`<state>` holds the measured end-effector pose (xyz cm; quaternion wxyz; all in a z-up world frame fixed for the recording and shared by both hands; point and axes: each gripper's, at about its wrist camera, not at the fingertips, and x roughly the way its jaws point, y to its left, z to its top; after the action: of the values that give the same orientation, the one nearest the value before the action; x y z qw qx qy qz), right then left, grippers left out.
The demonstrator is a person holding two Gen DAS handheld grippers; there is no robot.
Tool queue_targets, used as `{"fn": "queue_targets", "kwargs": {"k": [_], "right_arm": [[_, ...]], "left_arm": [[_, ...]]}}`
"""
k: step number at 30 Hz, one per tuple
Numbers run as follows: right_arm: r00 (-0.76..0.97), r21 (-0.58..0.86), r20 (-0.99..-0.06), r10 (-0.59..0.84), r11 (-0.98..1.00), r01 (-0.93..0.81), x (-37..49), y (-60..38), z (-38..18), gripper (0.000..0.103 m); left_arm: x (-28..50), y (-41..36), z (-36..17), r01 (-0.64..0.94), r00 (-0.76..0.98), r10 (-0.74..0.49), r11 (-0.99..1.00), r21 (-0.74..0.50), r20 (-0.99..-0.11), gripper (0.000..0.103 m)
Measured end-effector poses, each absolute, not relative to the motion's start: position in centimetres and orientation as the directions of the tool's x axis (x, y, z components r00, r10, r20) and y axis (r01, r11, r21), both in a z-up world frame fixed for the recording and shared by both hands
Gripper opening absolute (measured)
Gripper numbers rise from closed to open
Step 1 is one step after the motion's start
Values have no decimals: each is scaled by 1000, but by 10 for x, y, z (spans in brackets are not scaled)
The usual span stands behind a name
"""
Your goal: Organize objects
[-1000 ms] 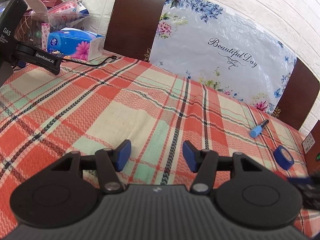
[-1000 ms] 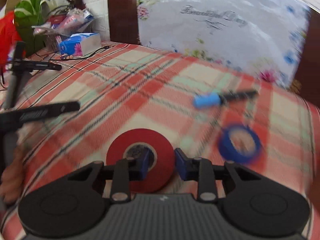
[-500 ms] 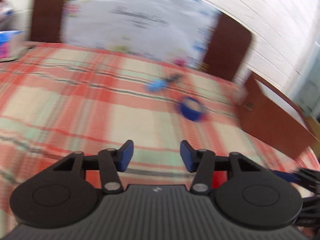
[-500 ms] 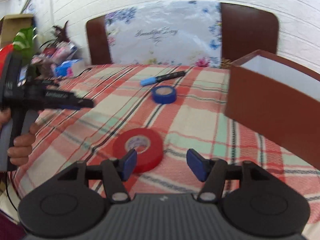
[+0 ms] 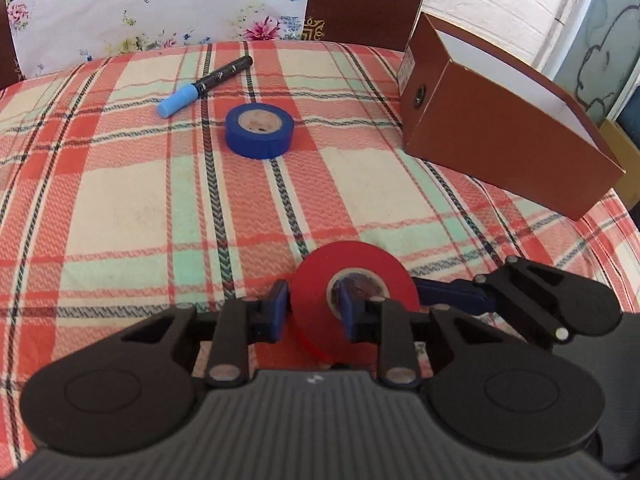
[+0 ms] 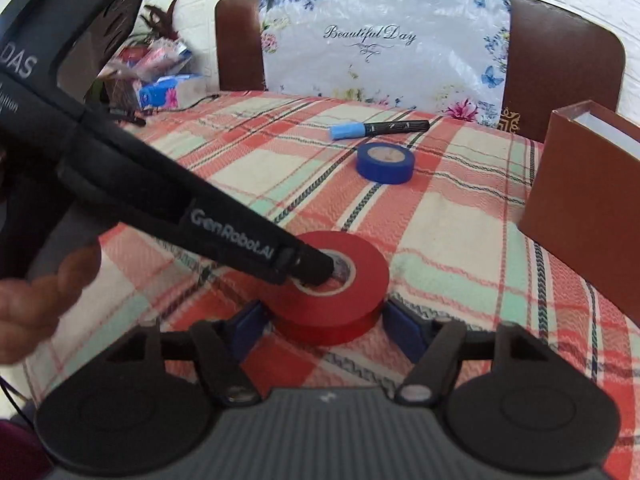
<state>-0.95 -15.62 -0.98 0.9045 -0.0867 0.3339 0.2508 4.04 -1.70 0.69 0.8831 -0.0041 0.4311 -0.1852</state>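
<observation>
A red tape roll (image 5: 356,276) (image 6: 352,280) lies flat on the plaid tablecloth. My left gripper (image 5: 314,312) is shut on its near wall, one finger outside, the other in the core. In the right wrist view the left gripper (image 6: 316,270) reaches into the roll's hole from the left. My right gripper (image 6: 326,328) is open, its blue pads on either side of the roll, apart from it. A blue tape roll (image 5: 259,130) (image 6: 385,162) and a blue-capped black marker (image 5: 204,85) (image 6: 378,129) lie farther back.
An open brown box (image 5: 496,140) (image 6: 580,216) stands at the right. A chair with a floral plastic cover (image 6: 384,48) stands behind the table. A tissue pack (image 6: 168,92) and clutter sit at the far left. A hand (image 6: 40,296) holds the left gripper.
My left gripper swung right and down and closed on the red roll's wall. My right gripper let go of the roll and opened wide around it.
</observation>
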Motion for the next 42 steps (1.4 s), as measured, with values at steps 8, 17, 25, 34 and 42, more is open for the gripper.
{"fn": "queue_targets", "kwargs": {"k": [8, 17, 25, 34, 42], "right_arm": [[860, -129, -423, 286, 920, -370, -16, -197, 45, 67], [947, -159, -314, 70, 979, -126, 35, -275, 80, 68], [947, -97, -316, -57, 995, 27, 42, -317, 55, 83], [965, 45, -260, 24, 999, -13, 12, -304, 54, 87], [923, 39, -301, 240, 970, -239, 4, -241, 53, 90]], "left_arm": [[61, -73, 89, 439, 662, -447, 882, -172, -602, 29], [123, -188, 114, 547, 658, -512, 829, -116, -553, 31], [125, -181, 79, 511, 661, -459, 855, -91, -594, 43], [91, -73, 73, 401, 720, -415, 903, -156, -556, 53], [94, 34, 12, 72, 744, -65, 997, -17, -664, 53]]}}
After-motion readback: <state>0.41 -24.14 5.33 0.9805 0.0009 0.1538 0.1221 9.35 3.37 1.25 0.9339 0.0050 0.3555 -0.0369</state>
